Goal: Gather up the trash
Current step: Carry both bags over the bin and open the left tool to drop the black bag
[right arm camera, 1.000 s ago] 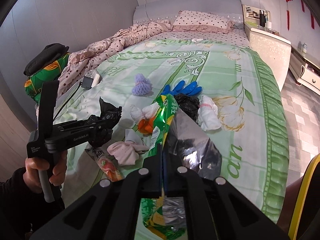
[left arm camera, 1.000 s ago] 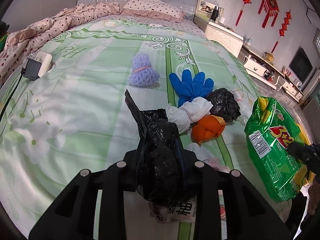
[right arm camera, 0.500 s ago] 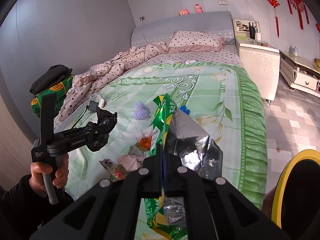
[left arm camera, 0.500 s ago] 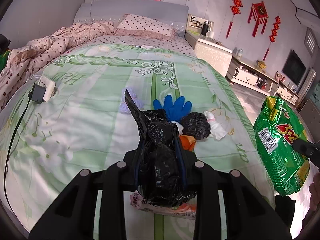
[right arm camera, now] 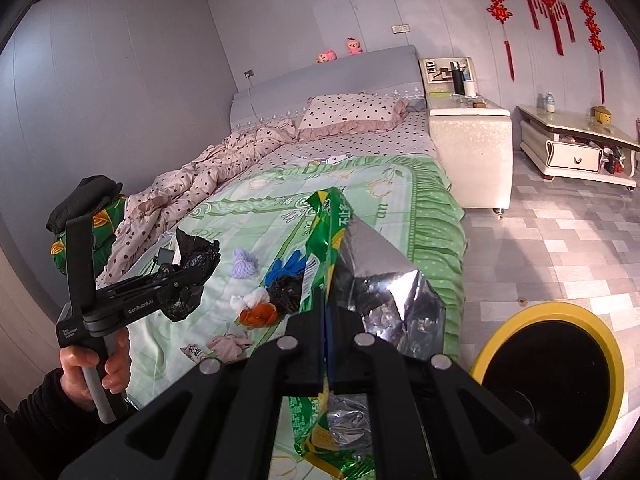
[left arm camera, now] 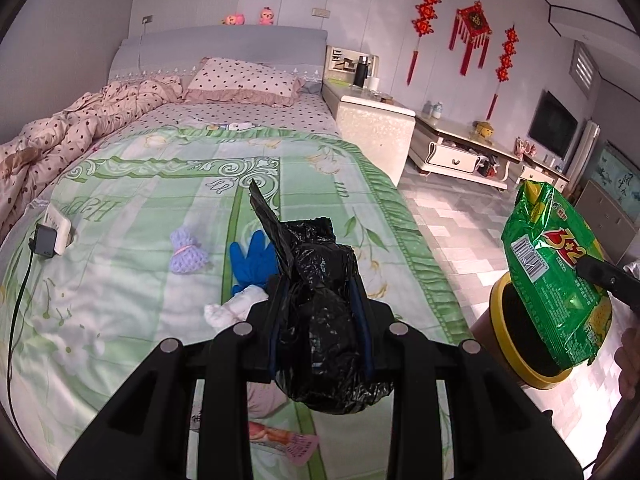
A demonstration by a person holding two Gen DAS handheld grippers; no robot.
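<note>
My left gripper is shut on a crumpled black plastic bag and holds it above the bed's foot; it also shows in the right wrist view. My right gripper is shut on an empty green snack bag, seen in the left wrist view above a yellow-rimmed trash bin. The bin's dark opening lies on the floor at the lower right. More trash lies on the bed: a blue glove, a purple mesh ball, white wads, an orange wad, a wrapper.
The green quilt covers the bed, with a pink dotted duvet at the left. A charger and power strip with a cable lie at the left edge. A white nightstand and low cabinet stand across the tiled floor.
Both grippers have lifted up and back from the bed, each keeping its load. The yellow-rimmed bin has come into view under the snack bag.
</note>
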